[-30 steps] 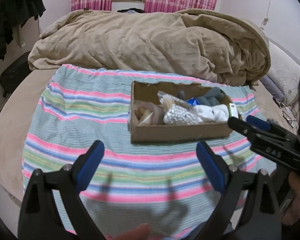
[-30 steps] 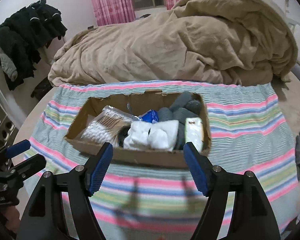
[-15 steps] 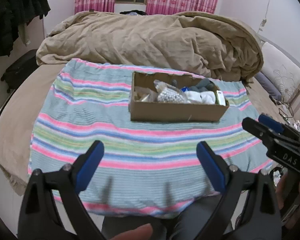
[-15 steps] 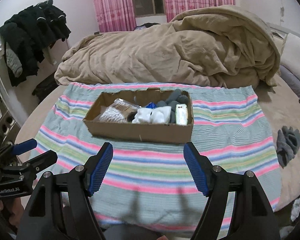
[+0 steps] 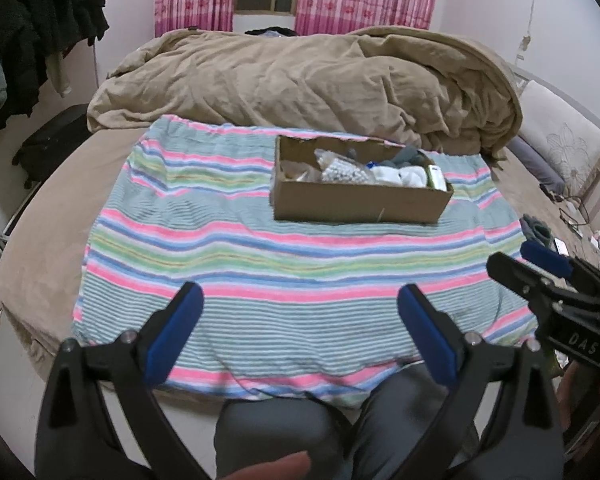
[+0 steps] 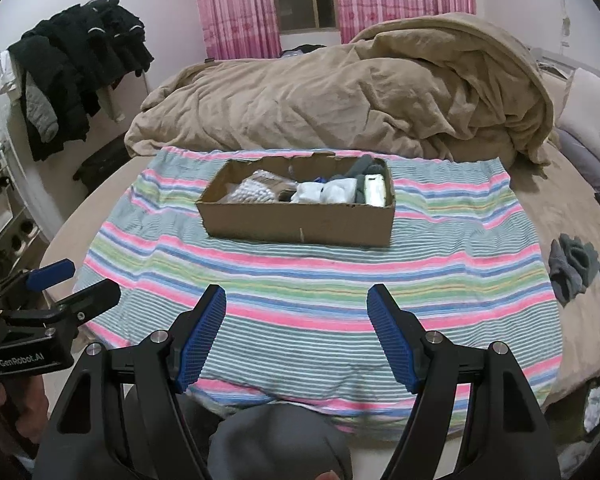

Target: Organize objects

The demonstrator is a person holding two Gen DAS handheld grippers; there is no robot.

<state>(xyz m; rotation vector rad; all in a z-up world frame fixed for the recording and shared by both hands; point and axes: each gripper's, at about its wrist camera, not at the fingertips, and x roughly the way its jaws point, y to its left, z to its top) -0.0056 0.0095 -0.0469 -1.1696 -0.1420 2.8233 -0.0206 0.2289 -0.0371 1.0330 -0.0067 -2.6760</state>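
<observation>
Objects sit packed in the box (image 5: 360,200) on the striped towel (image 5: 260,256), well ahead of both my claws, so the sorting looks done. My left claw (image 5: 300,320) is spreading wider with nothing between its jaws, and my right claw (image 6: 296,332) hangs released and empty.

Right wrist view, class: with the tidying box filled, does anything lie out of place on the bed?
Yes. A pair of grey gloves lies loose on the bare mattress, off the striped towel, while the other items sit inside the cardboard box.
</observation>
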